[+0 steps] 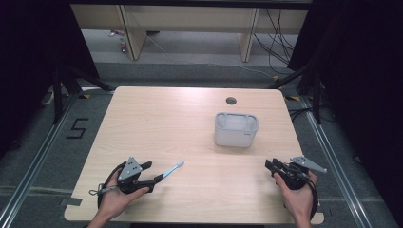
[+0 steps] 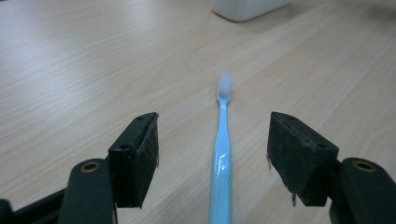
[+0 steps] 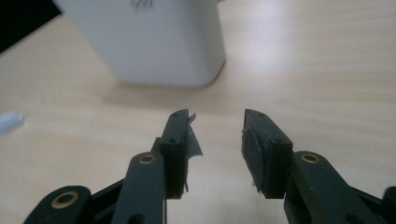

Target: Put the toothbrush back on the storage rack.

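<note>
Two grippers, one toothbrush, one holder on the desk [image 1: 157, 123].

Left gripper [image 2: 212, 154] is spread wide, straddling the blue toothbrush [image 2: 221, 154] lying flat, bristles toward 12 o'clock, likely lined up for a grasp. Right gripper [image 3: 215, 140] waits part-open and empty, the white holder [image 1: 235, 129] at its 12 o'clock.

Pale wooden table [image 1: 157, 118], a white rectangular container [image 1: 235, 129] right of centre, a light-blue toothbrush [image 1: 173, 168] near front-left.

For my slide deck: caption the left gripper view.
Open left gripper straddling a light blue toothbrush lying on the wooden table.
</note>
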Tool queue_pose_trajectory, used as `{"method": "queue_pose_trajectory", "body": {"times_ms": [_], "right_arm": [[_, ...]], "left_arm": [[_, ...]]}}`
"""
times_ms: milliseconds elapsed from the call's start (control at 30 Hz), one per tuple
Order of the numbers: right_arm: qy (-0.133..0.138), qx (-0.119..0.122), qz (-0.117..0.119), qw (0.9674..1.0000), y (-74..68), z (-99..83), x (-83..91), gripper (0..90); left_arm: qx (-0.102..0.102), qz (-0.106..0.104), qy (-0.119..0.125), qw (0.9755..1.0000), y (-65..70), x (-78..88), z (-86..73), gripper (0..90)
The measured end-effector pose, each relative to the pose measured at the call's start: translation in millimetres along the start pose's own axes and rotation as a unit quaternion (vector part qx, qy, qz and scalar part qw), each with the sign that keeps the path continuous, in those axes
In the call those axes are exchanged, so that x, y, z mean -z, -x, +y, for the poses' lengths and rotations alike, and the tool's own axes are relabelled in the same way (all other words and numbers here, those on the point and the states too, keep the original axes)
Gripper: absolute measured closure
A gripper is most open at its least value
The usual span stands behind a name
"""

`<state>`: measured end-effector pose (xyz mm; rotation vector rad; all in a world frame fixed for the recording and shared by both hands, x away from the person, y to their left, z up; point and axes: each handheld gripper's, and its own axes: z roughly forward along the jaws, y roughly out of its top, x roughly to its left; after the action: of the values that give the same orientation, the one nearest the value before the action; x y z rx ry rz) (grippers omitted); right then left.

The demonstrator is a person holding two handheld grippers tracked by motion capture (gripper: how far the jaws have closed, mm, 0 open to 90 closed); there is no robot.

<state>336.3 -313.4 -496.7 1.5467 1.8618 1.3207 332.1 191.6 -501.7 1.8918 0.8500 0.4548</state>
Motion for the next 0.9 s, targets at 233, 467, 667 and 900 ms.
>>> {"method": "queue_pose_trajectory", "body": {"times_ms": [233,467,667,900], "right_arm": [[-0.019,0.056,-0.044,0.9973,-12.1,-1.4,-7.7,54.9],[-0.012,0.083,-0.065,0.9944,-16.0,-4.3,-6.3,57.5],[-0.024,0.062,-0.054,0.9963,-21.1,-6.1,-8.3,54.1],[-0.03,0.065,-0.041,0.9966,-19.8,-7.5,-13.4,52.3]], "left_arm": [[-0.007,-0.016,-0.048,0.9987,1.2,2.9,12.9,37.9],[0.01,-0.011,-0.123,0.9924,1.2,8.4,32.7,38.9],[-0.004,-0.027,-0.186,0.9822,1.8,0.7,50.4,41.8],[-0.055,-0.045,-0.268,0.9609,3.5,-15.4,62.2,47.4]]}}
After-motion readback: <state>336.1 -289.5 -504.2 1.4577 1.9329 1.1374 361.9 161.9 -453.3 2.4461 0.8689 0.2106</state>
